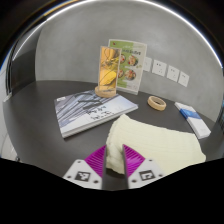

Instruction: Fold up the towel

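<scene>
Towel: we see a pale yellow towel lying on the dark table, just ahead of the fingers and off to their right side.
Long axis: it runs from the fingers' tips away toward the far right, where the cloth widens; the narrower near end points back at the fingers.
Gripper: our gripper has its fingers spread, a clear gap between the purple pads.
Contact: the right pad's tip overlaps the towel's near edge; we cannot tell whether it touches.
Neighbours: an open magazine lies left of the towel, a tape roll beyond it, a blue-and-white box at far right, an upright picture card behind.
Cut off: the towel's near right part runs out of view.
</scene>
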Action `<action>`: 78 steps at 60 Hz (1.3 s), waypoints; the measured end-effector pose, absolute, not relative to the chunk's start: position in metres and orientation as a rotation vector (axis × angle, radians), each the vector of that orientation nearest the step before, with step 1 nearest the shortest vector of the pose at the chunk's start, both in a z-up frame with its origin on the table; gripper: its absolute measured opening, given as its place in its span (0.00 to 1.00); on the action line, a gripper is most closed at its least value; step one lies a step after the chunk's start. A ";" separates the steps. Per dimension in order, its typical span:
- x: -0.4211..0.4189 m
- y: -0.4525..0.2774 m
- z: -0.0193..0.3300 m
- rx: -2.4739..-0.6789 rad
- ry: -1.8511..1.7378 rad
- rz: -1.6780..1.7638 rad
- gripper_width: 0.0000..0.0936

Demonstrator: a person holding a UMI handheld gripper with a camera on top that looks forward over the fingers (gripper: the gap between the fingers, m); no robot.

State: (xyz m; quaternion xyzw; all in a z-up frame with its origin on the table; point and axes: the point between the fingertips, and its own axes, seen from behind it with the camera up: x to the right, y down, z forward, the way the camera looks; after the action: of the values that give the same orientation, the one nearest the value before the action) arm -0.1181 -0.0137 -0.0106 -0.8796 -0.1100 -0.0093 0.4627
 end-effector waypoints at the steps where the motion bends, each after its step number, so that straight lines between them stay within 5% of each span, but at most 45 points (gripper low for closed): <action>1: -0.116 -0.013 -0.011 -2.160 -0.269 -0.031 0.24; 3: -0.106 -0.010 -0.010 -2.149 -0.268 -0.083 0.05; 15: -0.110 -0.007 -0.002 -2.125 -0.244 0.021 0.02; 31: 0.016 0.015 0.083 -1.992 -0.020 0.014 0.03; 44: 0.171 0.004 0.043 -2.062 0.197 -0.183 0.03; 55: 0.199 -0.001 0.014 -2.091 0.234 -0.196 0.05; 59: 0.197 -0.005 0.017 -2.098 0.224 -0.212 0.14; 68: 0.190 -0.025 0.039 -2.076 0.196 -0.265 0.92; 78: 0.152 -0.076 0.072 -2.032 0.184 -0.277 0.88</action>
State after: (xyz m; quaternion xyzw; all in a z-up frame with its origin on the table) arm 0.1524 -0.0760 0.0718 -0.8458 0.0767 -0.1152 0.5153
